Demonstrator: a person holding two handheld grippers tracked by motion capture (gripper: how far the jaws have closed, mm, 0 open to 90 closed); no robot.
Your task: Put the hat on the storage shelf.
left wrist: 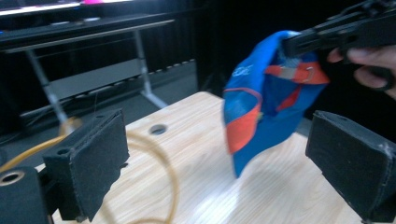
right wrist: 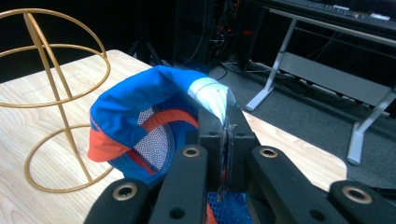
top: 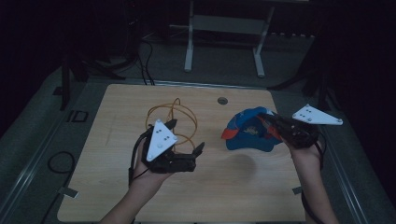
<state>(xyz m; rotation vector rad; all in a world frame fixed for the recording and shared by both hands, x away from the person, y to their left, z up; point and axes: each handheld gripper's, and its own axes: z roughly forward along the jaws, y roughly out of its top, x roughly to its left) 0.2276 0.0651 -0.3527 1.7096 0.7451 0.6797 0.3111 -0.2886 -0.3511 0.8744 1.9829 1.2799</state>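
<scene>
Right gripper [top: 267,122] clenched blue-orange cap [top: 247,130] by rim, lifted off table [top: 224,196]. Left gripper [top: 187,140] released, empty, beside gold wire stand [top: 173,116]. Cap not yet hung on stand.

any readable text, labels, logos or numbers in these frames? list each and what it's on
None can be read.
Blue cap: a pale printed mark on its side panel in the left gripper view, too blurred to read.
Same cap in the high view: a small coloured patch, too small to tell.
Wooden table, gold wire stand, both tools' grey plates: no lettering.
</scene>
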